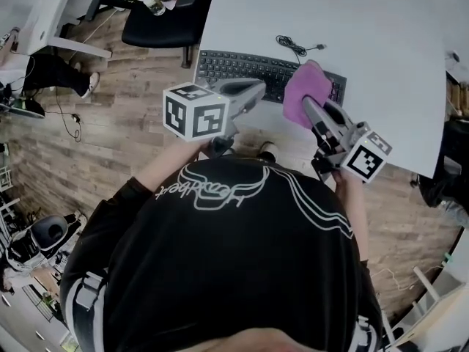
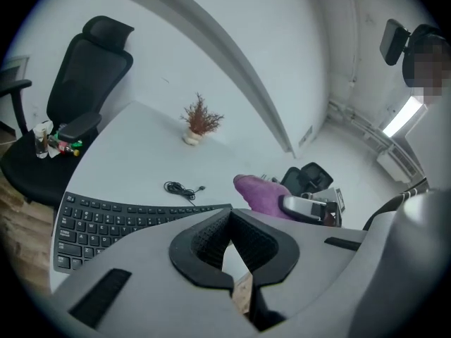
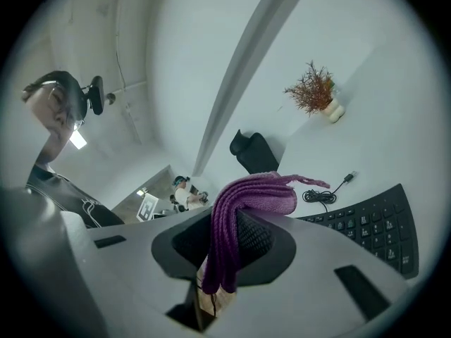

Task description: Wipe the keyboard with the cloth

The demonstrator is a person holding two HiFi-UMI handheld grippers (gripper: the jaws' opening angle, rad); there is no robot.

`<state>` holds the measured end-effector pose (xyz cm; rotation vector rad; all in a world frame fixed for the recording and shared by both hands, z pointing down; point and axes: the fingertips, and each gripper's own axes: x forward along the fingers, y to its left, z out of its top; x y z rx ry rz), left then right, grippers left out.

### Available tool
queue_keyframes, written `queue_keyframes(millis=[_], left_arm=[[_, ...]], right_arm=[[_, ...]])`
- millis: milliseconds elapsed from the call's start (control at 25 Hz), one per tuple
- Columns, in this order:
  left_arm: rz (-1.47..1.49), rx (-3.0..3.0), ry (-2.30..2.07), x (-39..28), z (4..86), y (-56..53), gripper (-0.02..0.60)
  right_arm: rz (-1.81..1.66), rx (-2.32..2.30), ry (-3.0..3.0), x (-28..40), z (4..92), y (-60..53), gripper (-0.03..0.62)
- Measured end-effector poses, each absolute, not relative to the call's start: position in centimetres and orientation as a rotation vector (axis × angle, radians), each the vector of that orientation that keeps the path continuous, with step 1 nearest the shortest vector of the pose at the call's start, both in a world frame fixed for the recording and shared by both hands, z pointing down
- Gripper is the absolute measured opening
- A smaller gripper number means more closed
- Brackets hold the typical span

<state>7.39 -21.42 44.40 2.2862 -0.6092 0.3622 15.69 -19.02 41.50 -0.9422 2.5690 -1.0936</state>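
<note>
Left gripper view shows left gripper [image 2: 230, 220] closed, empty; right gripper view shows right gripper [image 3: 235, 220] clamping cloth [image 3: 259, 194].

The right side of the keyboard [image 1: 234, 66] is mostly covered by the cloth [image 1: 304, 94], and part of its front edge is hidden behind the left gripper [image 1: 256, 90]. The bits [image 2: 44, 138] on the black chair [image 2: 91, 69] are too small to be identified.
</note>
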Motion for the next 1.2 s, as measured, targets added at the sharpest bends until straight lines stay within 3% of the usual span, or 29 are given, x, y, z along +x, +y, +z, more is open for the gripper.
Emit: queue_keyframes(millis=[600, 1200], left_arm=[[0.346, 2.150, -0.838, 3.4, 47.8, -22.3, 0.005], [0.344, 2.111, -0.858, 2.4, 49.7, -20.8, 0.005]], right_arm=[[-1.233, -0.779, 2.812, 11.6, 48.5, -24.0, 0.048], [-1.354, -0.978, 3.075, 9.4, 56.1, -24.2, 0.048]])
